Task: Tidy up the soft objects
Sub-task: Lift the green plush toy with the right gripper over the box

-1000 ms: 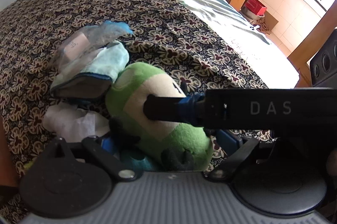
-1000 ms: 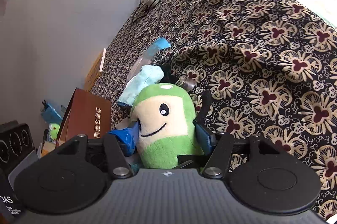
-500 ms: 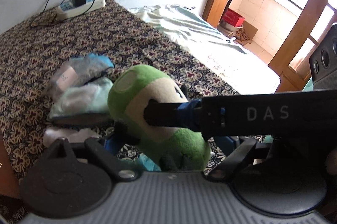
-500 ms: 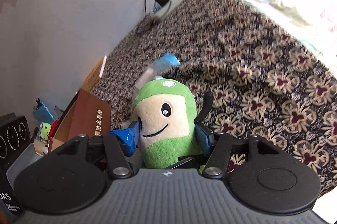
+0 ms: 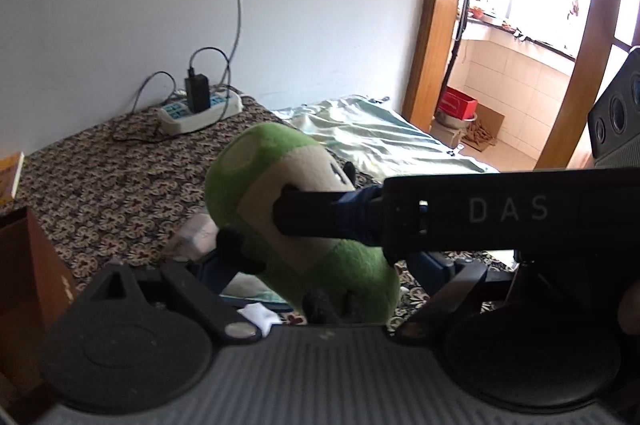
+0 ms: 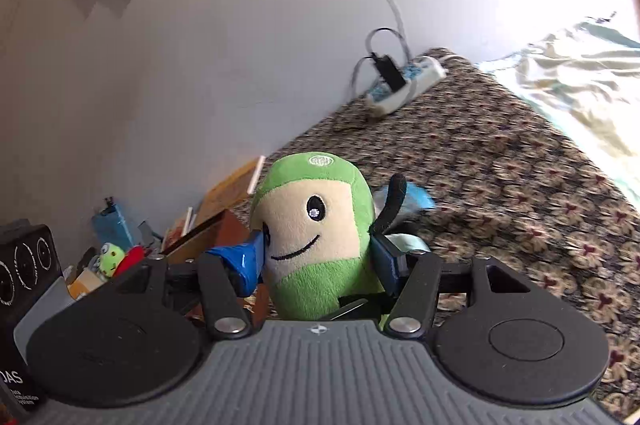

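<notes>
- Right gripper (image 6: 318,257) pinches the green plush toy (image 6: 316,233) above the floral bedspread (image 6: 500,177).
- Left gripper (image 5: 320,281) spread.
- Power strip (image 5: 200,109) far, against the white wall (image 5: 120,5).

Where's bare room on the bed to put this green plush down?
Free: patterned bedspread between the power strip and pale sheet. Crowded: the wall side by the brown box, and under the green plush, held by the right gripper.

The plush toy (image 6: 316,237) is soft fuzzy cloth. The right gripper (image 6: 318,261) has matt black plastic, glossy blue pads (image 6: 244,261) and shiny metal rivets (image 6: 229,326). The bedspread (image 6: 500,177) is patterned woven cloth; the door frame (image 5: 430,25) is glossy wood.
</notes>
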`<action>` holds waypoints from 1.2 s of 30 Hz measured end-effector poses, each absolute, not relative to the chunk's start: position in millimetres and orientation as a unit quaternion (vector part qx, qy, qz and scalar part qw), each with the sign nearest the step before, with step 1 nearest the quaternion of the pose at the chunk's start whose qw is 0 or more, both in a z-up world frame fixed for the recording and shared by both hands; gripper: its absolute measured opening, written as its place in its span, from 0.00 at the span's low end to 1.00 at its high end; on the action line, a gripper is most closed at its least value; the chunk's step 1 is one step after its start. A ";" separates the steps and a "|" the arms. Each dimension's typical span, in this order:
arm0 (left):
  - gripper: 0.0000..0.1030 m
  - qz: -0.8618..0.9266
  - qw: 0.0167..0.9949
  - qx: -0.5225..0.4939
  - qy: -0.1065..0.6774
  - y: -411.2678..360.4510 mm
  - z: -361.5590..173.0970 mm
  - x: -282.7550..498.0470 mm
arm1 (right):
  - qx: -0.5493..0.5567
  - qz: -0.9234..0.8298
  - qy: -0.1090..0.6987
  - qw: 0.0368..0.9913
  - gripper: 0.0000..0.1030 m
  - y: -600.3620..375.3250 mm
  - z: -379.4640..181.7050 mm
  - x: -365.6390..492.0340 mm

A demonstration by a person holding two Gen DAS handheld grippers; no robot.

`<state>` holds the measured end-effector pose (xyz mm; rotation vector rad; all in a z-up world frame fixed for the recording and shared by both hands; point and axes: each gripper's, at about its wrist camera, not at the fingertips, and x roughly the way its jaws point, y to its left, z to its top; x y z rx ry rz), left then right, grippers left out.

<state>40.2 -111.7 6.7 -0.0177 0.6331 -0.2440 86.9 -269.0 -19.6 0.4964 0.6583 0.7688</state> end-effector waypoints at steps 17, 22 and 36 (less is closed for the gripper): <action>0.86 0.076 0.953 -0.039 0.292 85.4 41.2 -41.6 | 0.236 0.516 0.360 0.741 0.43 -51.2 13.5 71.1; 0.86 0.108 0.942 -0.049 0.314 144.9 31.9 -52.7 | 0.252 0.520 0.403 0.710 0.43 9.0 3.5 65.9; 0.90 0.154 0.909 -0.053 0.385 237.8 -21.1 -61.1 | 0.231 0.482 0.482 0.694 0.44 99.2 -46.0 54.0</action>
